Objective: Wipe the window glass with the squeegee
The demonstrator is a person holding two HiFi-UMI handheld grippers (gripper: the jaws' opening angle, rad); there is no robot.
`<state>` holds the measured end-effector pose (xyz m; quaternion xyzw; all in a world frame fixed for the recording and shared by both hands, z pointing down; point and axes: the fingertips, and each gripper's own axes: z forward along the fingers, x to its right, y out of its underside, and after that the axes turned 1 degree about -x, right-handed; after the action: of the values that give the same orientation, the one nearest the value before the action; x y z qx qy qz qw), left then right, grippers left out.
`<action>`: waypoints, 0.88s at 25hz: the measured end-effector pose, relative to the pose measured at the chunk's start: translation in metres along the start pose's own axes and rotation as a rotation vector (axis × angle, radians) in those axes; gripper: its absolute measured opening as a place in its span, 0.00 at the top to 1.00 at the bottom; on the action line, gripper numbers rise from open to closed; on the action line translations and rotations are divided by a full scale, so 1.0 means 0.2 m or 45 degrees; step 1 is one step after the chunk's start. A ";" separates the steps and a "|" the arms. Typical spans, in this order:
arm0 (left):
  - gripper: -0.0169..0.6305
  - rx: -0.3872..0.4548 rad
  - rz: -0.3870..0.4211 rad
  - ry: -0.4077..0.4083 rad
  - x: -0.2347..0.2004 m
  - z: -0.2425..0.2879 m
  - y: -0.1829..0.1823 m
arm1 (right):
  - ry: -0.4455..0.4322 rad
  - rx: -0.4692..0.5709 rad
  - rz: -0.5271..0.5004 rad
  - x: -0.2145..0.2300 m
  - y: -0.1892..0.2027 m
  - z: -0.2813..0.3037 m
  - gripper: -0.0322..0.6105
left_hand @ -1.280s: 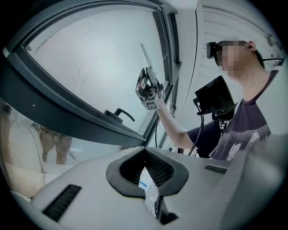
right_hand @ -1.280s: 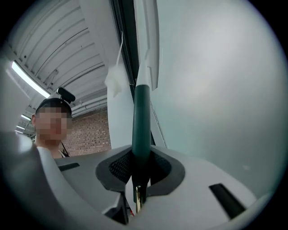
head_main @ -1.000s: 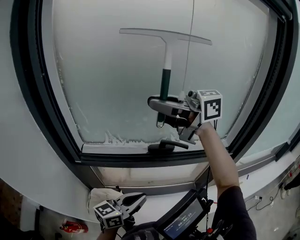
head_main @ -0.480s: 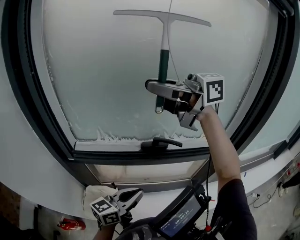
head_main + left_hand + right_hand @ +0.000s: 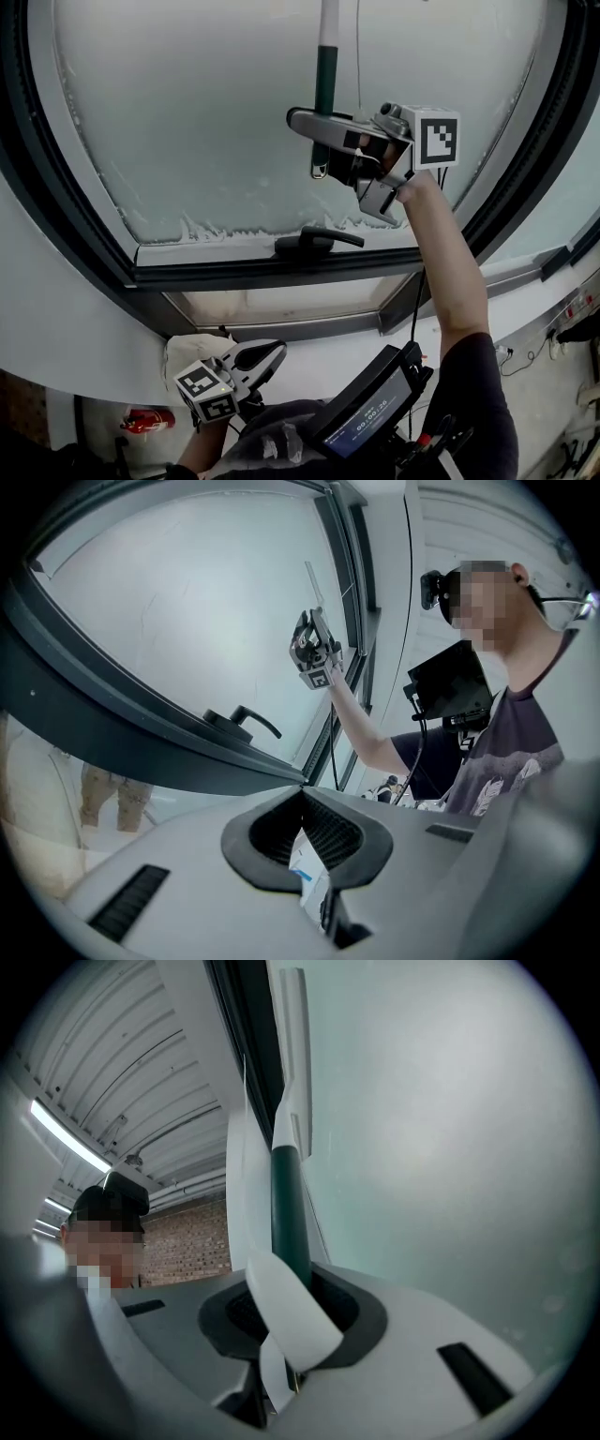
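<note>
The squeegee has a green handle [image 5: 325, 80] with a white shaft above it; its blade is cut off by the top of the head view. My right gripper [image 5: 323, 142] is shut on the lower handle, held up against the frosted window glass [image 5: 187, 112]. In the right gripper view the handle [image 5: 286, 1199] rises from the shut jaws [image 5: 286, 1288] to the blade [image 5: 292, 1044], which lies against the glass [image 5: 441, 1129]. My left gripper [image 5: 253, 358] hangs low by the sill, shut with nothing in it. The left gripper view shows its jaws [image 5: 302, 799] and, far off, the right gripper [image 5: 314, 653].
A black window handle [image 5: 314, 242] sits on the lower frame, with white foam [image 5: 216, 227] along the pane's bottom edge. A thin cord [image 5: 358, 56] hangs in front of the glass. Below are a white cloth [image 5: 192, 349], a small screen [image 5: 370, 412] and a red object [image 5: 145, 422].
My right gripper has carried the squeegee up the glass, and the blade has passed out of the top of the head view. The left gripper stayed low by the sill.
</note>
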<state>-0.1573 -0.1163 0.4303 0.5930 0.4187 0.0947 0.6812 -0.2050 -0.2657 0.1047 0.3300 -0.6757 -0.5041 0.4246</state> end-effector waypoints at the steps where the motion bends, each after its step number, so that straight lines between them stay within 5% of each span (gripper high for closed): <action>1: 0.97 0.001 -0.002 0.000 0.00 0.00 -0.01 | 0.005 0.002 0.005 0.01 0.00 -0.01 0.86; 22: 0.97 -0.040 -0.052 0.009 0.01 -0.08 0.10 | 0.001 -0.001 0.099 0.03 0.34 0.00 0.85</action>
<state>-0.1596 -0.0975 0.4484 0.5733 0.4317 0.0893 0.6906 -0.2082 -0.2518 0.1724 0.3037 -0.6876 -0.4873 0.4443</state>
